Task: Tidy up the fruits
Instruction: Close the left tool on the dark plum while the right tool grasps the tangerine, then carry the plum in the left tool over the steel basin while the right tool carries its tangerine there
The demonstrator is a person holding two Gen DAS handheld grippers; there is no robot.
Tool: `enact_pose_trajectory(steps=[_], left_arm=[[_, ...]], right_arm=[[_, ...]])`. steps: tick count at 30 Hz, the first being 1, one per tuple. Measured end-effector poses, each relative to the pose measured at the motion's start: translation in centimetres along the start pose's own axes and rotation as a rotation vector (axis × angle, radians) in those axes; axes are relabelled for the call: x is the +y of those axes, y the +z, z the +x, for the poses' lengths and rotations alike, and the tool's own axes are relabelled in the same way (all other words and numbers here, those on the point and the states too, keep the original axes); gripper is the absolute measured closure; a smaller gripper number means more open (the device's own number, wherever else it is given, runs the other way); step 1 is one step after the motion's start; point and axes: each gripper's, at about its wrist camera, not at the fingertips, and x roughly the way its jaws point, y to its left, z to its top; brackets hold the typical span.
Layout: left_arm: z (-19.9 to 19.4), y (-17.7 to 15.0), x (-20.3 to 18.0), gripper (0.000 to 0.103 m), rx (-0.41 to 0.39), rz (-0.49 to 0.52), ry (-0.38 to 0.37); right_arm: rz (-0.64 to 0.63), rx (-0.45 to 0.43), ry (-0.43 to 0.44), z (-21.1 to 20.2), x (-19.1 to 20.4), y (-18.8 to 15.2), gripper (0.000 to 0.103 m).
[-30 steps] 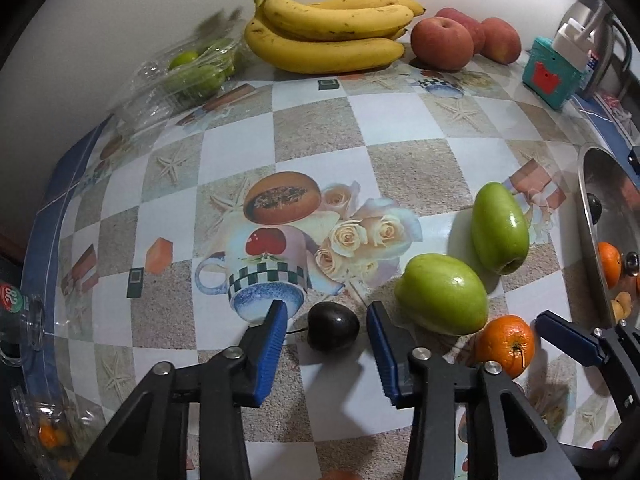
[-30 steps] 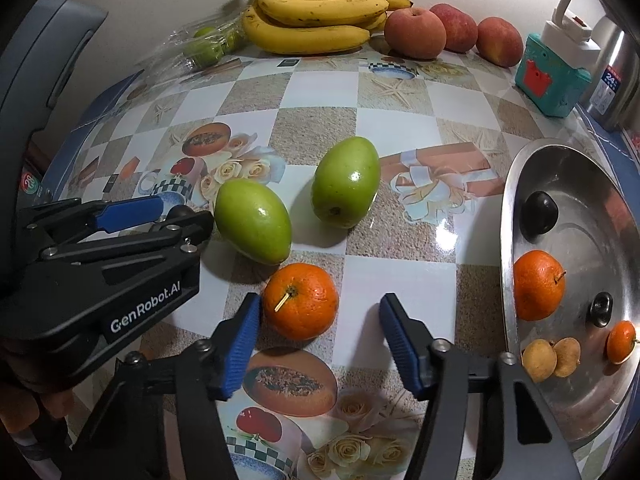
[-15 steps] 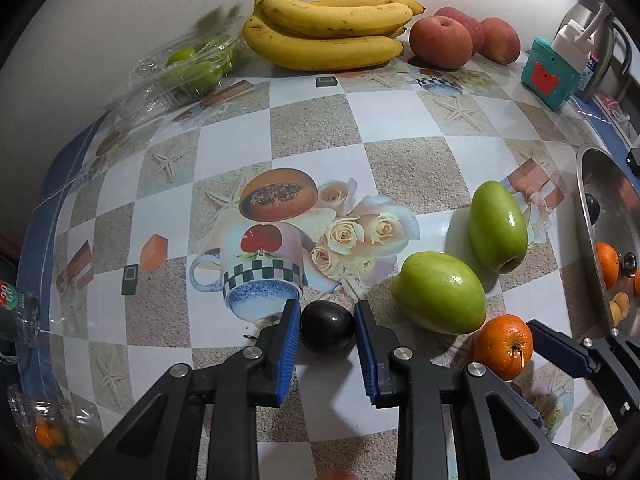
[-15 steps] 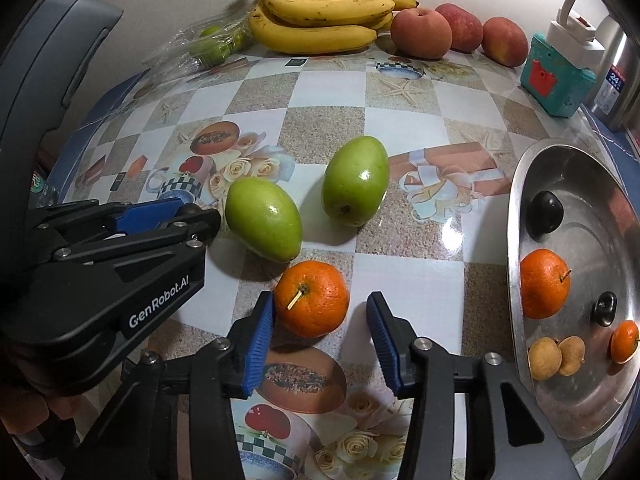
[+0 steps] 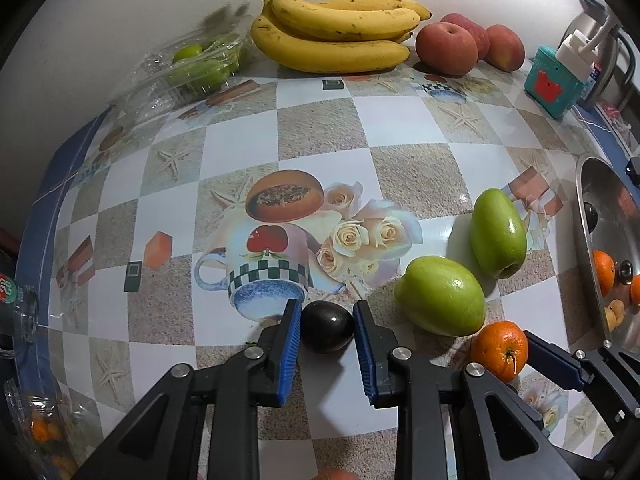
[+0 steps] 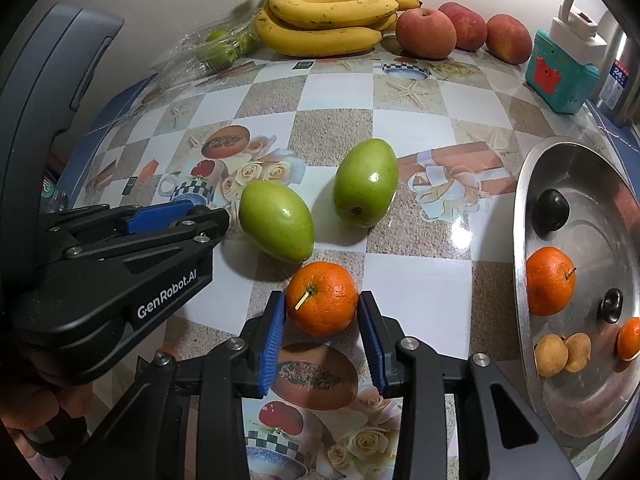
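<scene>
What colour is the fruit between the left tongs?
Near-black plum, clearest in the left wrist view.

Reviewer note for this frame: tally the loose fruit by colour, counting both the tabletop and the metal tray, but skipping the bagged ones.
Yellow bananas: 4, as far as the bunch shows
Red peaches: 3
Green fruits: 2
Orange citrus: 3 (one on the table, two on the metal tray)
Dark plums: 2
Tan small fruits: 2
Total: 16

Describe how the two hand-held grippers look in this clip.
Both match: matte black angular linkage arms with silver pivot bolts, ending in blue ribbed finger pads. The left hand-held gripper carries white "GenRobot.AI" lettering on its side, seen from the right wrist view. The right hand-held gripper shows no lettering. No cables or sleeves visible.
</scene>
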Motion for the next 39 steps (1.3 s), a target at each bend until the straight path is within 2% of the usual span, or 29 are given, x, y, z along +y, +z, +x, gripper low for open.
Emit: enact_pose_trajectory(steps=[11,24,29,39], left_arm=[[-0.9,0.1,0.3,0.075,-0.008,-0.021,-0.012],[-4.8,1.1,1.8,0.075,-0.085,-0.09,0.011],[-6.1,1.1,2.4,0.075,-0.107,-0.124,0.02],[-6.1,0.9,3.7,0.075,-0.091,-0.212,0.057]], right_arm=[[0.02,-0.015,0.034,-1.2,0.0,0.0,0.065],[0.1,-0.11,0.064,-5.6,-1.9,0.9,0.065],[0.133,-0.108,0.066,-5.9,-2.9,1.0,0.065],[0.217,-0.111,0.0,-6.8,-6.6,0.8,0.065]])
